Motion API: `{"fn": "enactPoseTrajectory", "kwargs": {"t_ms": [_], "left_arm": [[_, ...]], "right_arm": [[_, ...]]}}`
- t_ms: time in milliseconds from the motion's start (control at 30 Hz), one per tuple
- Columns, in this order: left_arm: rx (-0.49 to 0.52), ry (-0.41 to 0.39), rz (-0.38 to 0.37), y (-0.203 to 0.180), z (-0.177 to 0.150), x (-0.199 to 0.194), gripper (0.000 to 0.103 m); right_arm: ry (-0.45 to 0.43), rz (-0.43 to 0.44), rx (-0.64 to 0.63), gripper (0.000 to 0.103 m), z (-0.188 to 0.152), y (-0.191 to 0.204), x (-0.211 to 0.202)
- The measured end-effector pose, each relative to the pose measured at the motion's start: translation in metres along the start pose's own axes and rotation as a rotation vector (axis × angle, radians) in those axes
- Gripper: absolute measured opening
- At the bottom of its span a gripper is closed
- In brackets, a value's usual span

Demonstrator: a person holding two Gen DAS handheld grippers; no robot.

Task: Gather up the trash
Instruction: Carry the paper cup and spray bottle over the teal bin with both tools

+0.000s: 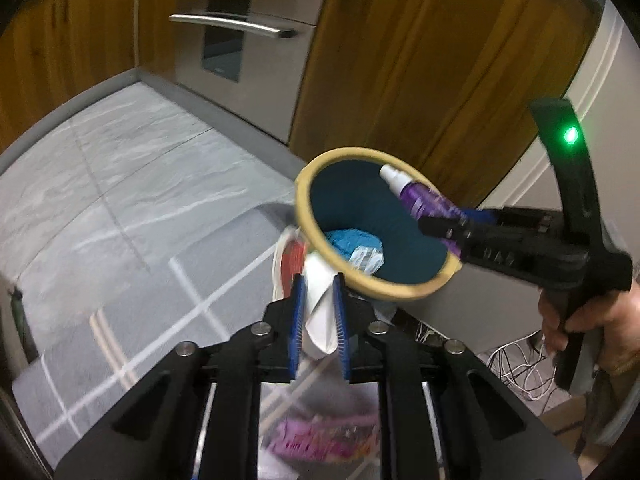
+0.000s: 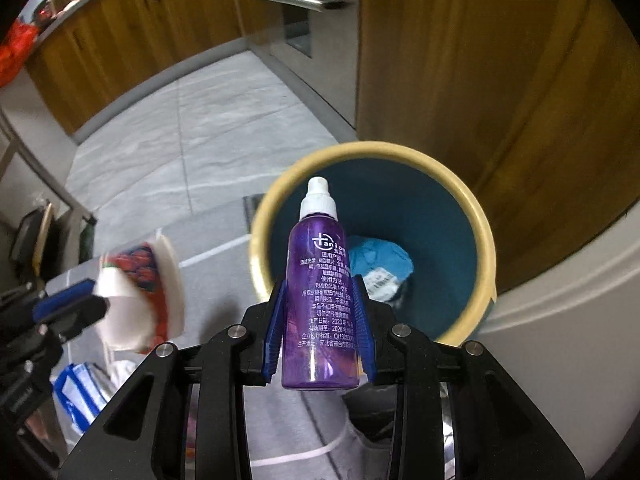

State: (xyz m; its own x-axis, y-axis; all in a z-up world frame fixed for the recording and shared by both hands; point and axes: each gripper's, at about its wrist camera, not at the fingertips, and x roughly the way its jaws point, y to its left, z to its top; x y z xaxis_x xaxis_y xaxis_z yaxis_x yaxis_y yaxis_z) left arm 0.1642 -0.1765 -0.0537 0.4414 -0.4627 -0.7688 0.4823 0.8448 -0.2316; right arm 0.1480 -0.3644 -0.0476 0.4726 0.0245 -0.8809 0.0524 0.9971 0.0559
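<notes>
A teal bin [image 1: 416, 256] with a cream rim [image 2: 460, 184] stands on the floor, holding a crumpled blue wrapper [image 2: 380, 258]. My right gripper [image 2: 318, 284] is shut on a purple spray bottle [image 2: 318, 300] with a white cap, held over the bin's opening; it also shows in the left wrist view [image 1: 424, 200]. My left gripper [image 1: 318, 280] is shut on a white paper cup with red print [image 1: 320, 308], held just left of the bin's rim; the cup also shows in the right wrist view [image 2: 140, 292].
Wooden cabinets [image 1: 420, 60] and a steel oven [image 1: 248, 32] stand behind the bin. Grey tiled floor [image 1: 120, 184] lies to the left. A white wall [image 2: 560, 320] is right of the bin. Cables [image 1: 516, 368] and a bag [image 2: 80, 392] lie below.
</notes>
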Motion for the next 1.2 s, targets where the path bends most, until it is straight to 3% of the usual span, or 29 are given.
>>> {"fn": "enactPoseTrajectory", "kwargs": {"t_ms": [233,400,500,567,667,833,1000,1033,1100,1200], "left_arm": [[0.048,0.018,-0.005,-0.016,0.023,0.022,0.006],[0.070,0.043,-0.010,-0.020,0.018,0.031,0.006],[0.065,0.060,-0.031,-0.019,0.007,0.038,0.021],[0.061,0.062,-0.030,-0.021,-0.003,0.045,0.051],[0.073,0.065,-0.021,-0.028,-0.014,0.055,0.057],[0.158,0.126,0.042,-0.043,-0.035,0.085,0.057],[0.212,0.147,0.110,-0.045,-0.033,0.107,0.056],[0.228,0.154,0.120,-0.046,-0.034,0.111,0.053],[0.258,0.167,0.121,-0.047,-0.034,0.114,0.032],[0.299,0.152,0.129,-0.048,-0.033,0.109,0.024]], "right_arm": [[0.022,-0.086,-0.009,0.034,0.002,-0.024,0.025],[0.055,-0.058,0.004,0.034,0.000,-0.026,0.035],[0.051,-0.039,0.032,0.034,0.003,-0.029,0.033],[0.048,-0.038,0.036,0.034,0.002,-0.029,0.032],[0.051,-0.036,0.045,0.034,0.002,-0.032,0.033],[0.077,-0.032,0.060,0.034,0.000,-0.033,0.038],[0.081,-0.023,0.050,0.034,0.001,-0.028,0.041],[0.085,-0.021,0.046,0.034,0.001,-0.028,0.043],[0.092,-0.019,0.045,0.034,0.000,-0.028,0.045],[0.103,-0.017,0.050,0.034,-0.001,-0.029,0.047]]}}
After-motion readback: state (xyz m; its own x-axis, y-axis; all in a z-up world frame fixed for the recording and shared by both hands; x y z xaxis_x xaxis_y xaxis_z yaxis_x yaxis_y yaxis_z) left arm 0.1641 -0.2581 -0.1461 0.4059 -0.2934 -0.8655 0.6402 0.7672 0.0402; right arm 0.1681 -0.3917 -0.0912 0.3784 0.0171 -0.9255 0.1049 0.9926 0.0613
